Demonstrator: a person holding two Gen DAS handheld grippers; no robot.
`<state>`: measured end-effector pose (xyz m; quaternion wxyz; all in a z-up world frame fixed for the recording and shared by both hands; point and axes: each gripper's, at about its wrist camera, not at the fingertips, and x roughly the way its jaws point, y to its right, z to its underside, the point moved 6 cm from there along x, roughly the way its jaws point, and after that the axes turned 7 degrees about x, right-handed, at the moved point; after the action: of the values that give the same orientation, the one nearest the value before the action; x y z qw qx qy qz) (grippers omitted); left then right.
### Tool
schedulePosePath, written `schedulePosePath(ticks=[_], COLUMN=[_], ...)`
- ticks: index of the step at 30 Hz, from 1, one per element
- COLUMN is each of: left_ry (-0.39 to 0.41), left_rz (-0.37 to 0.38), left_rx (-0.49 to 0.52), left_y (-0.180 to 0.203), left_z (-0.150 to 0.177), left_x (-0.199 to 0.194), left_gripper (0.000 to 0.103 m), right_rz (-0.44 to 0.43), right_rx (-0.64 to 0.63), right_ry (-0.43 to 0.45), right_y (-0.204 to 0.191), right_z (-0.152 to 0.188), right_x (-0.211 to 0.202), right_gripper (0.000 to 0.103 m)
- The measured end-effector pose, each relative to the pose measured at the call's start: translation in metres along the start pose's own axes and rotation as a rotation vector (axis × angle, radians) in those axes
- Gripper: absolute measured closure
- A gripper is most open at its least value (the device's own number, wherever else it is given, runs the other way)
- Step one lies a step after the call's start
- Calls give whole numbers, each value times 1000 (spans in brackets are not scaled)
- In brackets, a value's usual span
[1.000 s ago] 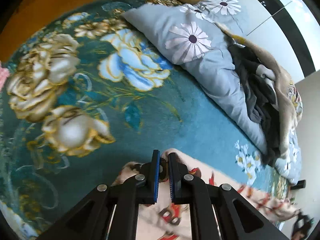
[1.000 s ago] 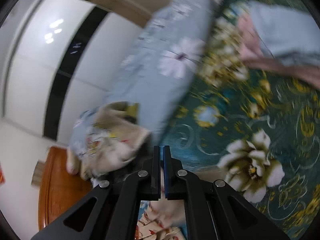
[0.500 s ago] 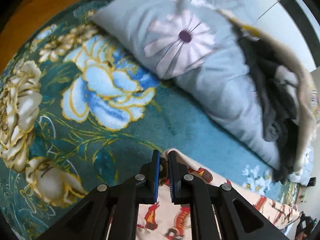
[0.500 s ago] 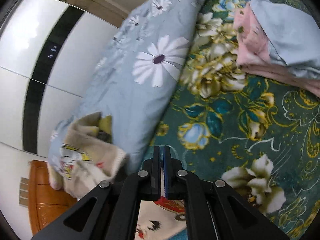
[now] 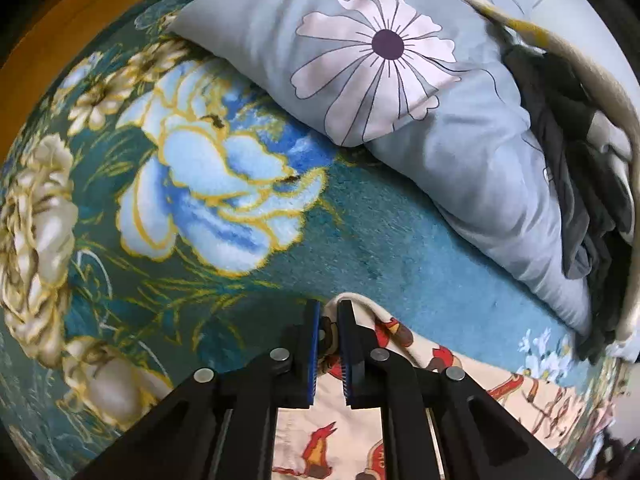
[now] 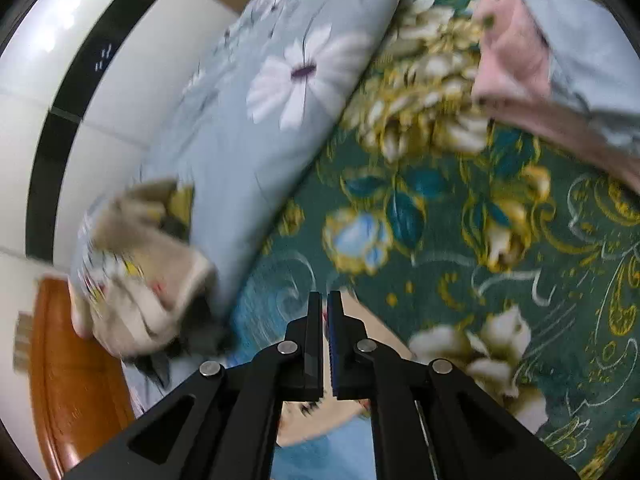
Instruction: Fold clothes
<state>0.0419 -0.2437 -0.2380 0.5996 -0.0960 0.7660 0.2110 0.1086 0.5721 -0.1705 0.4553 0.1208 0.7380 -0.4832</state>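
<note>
Underneath, a teal floral bedspread (image 5: 360,240); both the left gripper (image 5: 328,316) and right gripper (image 6: 325,308) pinch the cartoon-print garment (image 5: 400,344).

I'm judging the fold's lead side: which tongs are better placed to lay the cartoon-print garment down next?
Probably left: the left tongs clearly pinch the cartoon-print garment low over bare blanket. The right tongs view is blurred, their grip unclear.

fuzzy, napped teal blanket (image 5: 360,240), smooth matt cotton quilt (image 5: 440,140) upper right, soft printed garment (image 5: 400,432) below, glossy wood bed frame (image 6: 72,380) lower left.
</note>
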Motion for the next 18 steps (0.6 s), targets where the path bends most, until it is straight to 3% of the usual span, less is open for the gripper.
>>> schedulePosePath(ticks=[3, 7, 12, 14, 15, 16, 18], left_ry=[0, 1, 5, 10, 12, 14, 22], left_rz=[-3, -8, -3, 2, 5, 7, 14], left_rx=[9, 21, 23, 16, 13, 10, 5], left_y=[2, 5, 4, 3, 3, 2, 1], left_z=[3, 7, 8, 9, 10, 10, 12], left_x=[0, 0, 0, -1, -1, -2, -4], left_gripper=[91, 91, 91, 91, 91, 91, 91], right_rz=[64, 125, 136, 119, 115, 109, 87], right_rx=[-12, 67, 183, 191, 193, 192, 182], right_ry=[-80, -117, -75, -65, -63, -59, -42], right_y=[17, 45, 60, 56, 54, 51, 45], right_z=[22, 41, 46, 46, 46, 45, 42], right_x=[24, 52, 64, 68, 69, 69, 63], right_gripper=[73, 72, 69, 74, 93, 98, 98])
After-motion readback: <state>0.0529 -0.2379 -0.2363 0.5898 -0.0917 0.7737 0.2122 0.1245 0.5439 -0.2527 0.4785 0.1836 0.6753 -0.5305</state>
